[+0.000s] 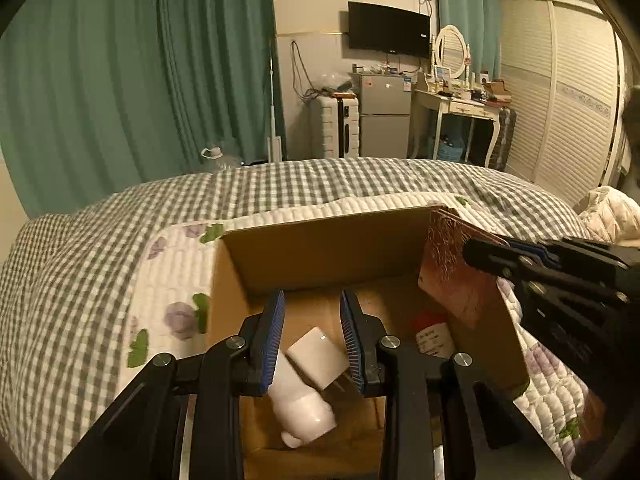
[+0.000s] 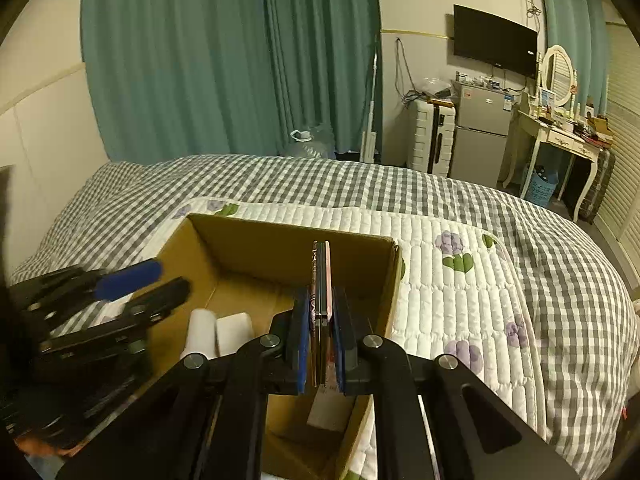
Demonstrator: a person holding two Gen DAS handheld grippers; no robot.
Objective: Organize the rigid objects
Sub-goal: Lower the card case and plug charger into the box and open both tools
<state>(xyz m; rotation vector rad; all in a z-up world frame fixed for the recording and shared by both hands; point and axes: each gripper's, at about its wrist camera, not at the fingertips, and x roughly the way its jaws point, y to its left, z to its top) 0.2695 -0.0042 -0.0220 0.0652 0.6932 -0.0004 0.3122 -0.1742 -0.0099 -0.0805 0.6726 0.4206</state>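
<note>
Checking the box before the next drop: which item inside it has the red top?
The small bottle by the right wall of the cardboard box, red-capped and labelled. The two white containers nearer the middle are plain white.

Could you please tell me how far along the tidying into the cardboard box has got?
Done: two white plastic bottles and a red-capped container lie inside the brown cardboard box. In hand: the right gripper clamps a thin reddish-brown flat panel over the box; the left gripper hangs empty above the bottles. Left: releasing the panel.
</note>
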